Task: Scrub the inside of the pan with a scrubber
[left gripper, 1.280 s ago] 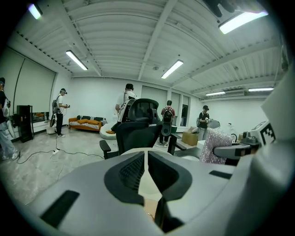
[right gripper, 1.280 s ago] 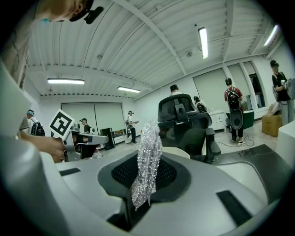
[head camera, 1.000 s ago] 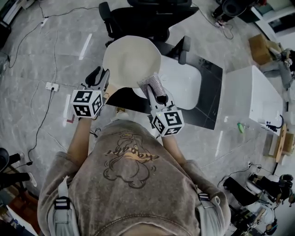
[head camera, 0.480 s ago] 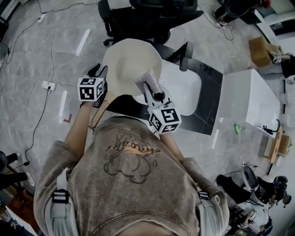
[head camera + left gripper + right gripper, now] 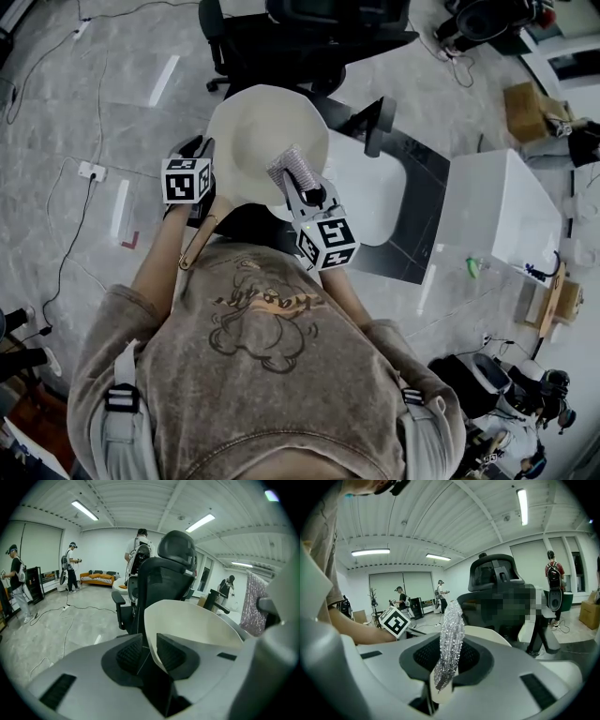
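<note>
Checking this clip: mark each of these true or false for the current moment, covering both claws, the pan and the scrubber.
1. The right claw is shut on the scrubber. True.
2. The left claw has nothing between its jaws. False: the rim of the pan stands between them. The jaws have just been closing, and a gap shows at one pad.
3. The pan is cream-coloured inside. True.
4. The scrubber lies flat in the pan. False: it stands up out of the right claw, by the pan's near rim.
5. A black office chair stands beyond the pan. True.
</note>
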Demonstrator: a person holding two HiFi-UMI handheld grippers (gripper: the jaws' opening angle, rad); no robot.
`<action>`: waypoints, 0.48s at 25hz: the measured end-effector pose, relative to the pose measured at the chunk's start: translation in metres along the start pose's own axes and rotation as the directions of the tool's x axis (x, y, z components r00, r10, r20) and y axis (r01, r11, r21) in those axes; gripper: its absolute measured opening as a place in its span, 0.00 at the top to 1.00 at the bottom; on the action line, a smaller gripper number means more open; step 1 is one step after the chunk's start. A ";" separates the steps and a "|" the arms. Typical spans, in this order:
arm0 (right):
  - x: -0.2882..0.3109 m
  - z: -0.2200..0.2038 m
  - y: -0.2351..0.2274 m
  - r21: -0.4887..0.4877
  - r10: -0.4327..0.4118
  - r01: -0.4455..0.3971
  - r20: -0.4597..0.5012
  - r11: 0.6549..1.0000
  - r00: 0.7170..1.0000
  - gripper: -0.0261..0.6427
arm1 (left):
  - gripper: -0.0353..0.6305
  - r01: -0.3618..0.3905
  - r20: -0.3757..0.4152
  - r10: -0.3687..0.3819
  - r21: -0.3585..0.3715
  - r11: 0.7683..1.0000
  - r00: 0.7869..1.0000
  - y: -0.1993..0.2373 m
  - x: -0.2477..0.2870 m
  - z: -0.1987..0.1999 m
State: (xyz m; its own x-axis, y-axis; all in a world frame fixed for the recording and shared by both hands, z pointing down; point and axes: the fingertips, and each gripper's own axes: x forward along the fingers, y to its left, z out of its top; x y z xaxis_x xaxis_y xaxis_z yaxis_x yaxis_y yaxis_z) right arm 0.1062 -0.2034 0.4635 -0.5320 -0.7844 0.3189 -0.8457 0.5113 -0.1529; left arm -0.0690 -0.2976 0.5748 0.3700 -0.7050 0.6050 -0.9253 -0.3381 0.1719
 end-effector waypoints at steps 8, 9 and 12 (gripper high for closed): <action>0.060 -0.004 0.013 -0.100 0.111 -0.120 -0.094 0.988 0.989 0.86 | 0.86 0.001 -0.013 -0.001 0.006 1.000 1.000 -0.002 0.002 -0.002; 0.070 -0.005 0.015 -0.108 0.124 -0.135 -0.104 0.985 0.987 0.86 | 0.86 0.001 -0.014 -0.001 -0.001 1.000 1.000 -0.002 0.002 -0.002; 0.099 -0.015 0.021 -0.139 0.159 -0.180 -0.153 0.974 0.975 0.86 | 0.86 0.001 -0.017 -0.001 -0.004 1.000 1.000 -0.002 0.004 -0.002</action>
State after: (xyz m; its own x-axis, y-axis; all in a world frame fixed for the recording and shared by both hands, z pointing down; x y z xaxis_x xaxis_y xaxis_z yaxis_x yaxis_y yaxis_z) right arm 0.0366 -0.2654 0.5057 -0.6465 -0.6300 0.4304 -0.7215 0.6881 -0.0766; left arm -0.0658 -0.2986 0.5788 0.3693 -0.6937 0.6183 -0.9253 -0.3362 0.1755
